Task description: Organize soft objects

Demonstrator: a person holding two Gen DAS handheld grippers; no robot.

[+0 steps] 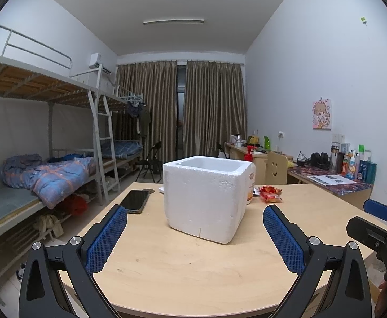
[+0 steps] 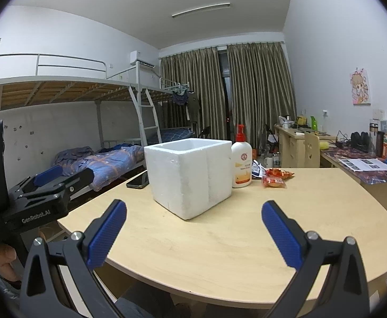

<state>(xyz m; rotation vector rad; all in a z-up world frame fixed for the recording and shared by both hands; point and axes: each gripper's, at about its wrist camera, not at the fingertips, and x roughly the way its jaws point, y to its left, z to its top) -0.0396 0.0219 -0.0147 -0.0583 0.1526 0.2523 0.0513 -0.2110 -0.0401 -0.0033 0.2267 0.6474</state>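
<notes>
One white foam box is standing upright and open-topped near the middle of the round tabletop; only its pale inner walls are showing, so what is lying inside cannot be told; two red snack packets are lying toward the far right edge, touching each other, just right of one white pump bottle that is standing just beside the box's far right corner; one dark phone is lying near the far left edge, left of the box; the left gripper is hovering over the near edge with its blue pads spread wide and gripping nothing; the right gripper is likewise hanging spread and empty, its fingers framing the box.
</notes>
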